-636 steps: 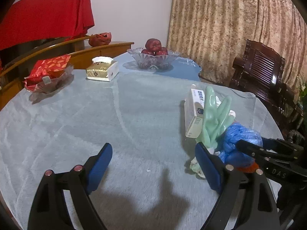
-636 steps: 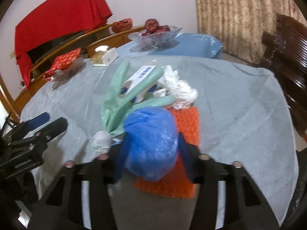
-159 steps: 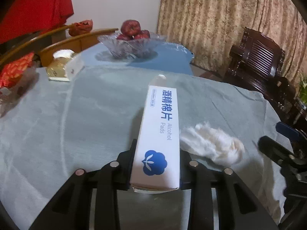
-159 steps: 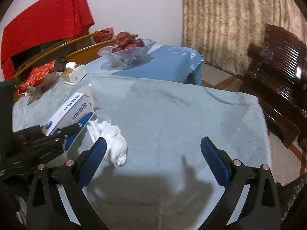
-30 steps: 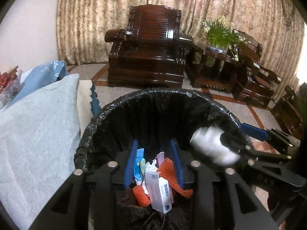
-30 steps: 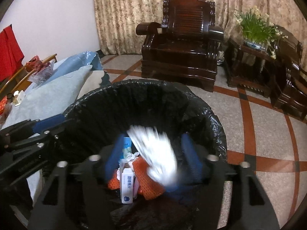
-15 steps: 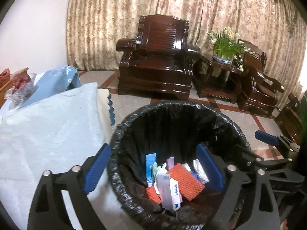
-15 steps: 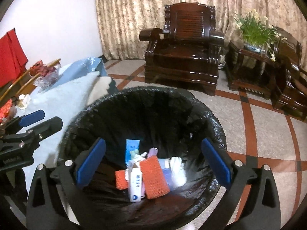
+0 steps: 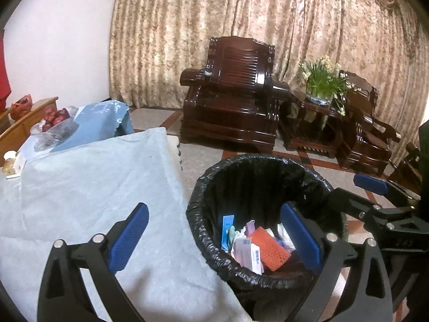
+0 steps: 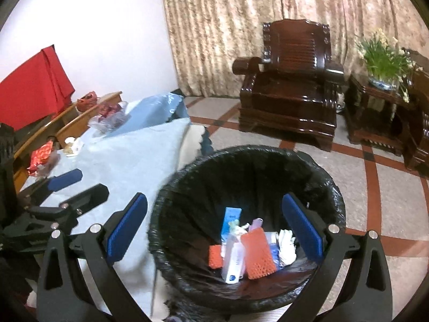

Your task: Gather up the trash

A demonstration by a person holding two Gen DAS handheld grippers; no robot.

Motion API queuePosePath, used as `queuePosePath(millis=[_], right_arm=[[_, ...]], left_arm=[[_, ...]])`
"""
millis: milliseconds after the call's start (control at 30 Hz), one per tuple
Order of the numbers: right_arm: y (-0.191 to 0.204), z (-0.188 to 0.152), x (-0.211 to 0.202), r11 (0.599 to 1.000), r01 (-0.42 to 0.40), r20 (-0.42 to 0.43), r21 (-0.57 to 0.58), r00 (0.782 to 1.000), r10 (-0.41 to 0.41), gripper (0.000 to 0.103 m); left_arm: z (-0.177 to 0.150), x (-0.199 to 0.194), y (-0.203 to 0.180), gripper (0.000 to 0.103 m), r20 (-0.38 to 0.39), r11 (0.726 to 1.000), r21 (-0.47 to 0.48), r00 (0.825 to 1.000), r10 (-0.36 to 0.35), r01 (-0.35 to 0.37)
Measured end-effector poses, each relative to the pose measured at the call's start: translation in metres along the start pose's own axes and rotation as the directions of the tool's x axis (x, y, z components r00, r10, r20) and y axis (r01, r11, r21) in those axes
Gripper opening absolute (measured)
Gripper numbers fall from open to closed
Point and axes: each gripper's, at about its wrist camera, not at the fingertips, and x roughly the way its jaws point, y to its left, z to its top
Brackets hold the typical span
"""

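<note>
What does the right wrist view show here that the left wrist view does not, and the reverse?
Only the right wrist view shows the red cloth on the wall side, the red packet on the table and the white tissue wad clearly in the bin. Only the left wrist view shows a second armchair beyond the plant. Both share the black-lined trash bin, the orange mesh, the white box and both open grippers: left, right.

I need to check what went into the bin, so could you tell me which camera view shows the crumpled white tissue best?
The right wrist view shows the white tissue best: it lies unobstructed at the right of the pile inside the trash bin. In the left wrist view the left gripper's blue pad covers most of it, leaving only a sliver.
</note>
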Motion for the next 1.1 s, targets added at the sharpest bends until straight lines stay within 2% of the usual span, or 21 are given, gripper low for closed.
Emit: queuePosePath(millis=[567, 1100], right_arm=[[0.037, 0.017, -0.043, 0.997, -0.011, 0.056, -0.072, 0.998, 0.015, 0.098], [0.051, 0.021, -0.065, 0.995, -0.004, 0.102, -0.099, 0.995, 0.014, 0.098]], left_arm=[[0.004, -0.054, 0.002, 0.097, 0.06, 0.999, -0.026, 0.997, 0.039, -0.038], [0.009, -0.092, 0.005, 0.097, 0.126, 0.996, -0.041, 0.988, 0.088, -0.084]])
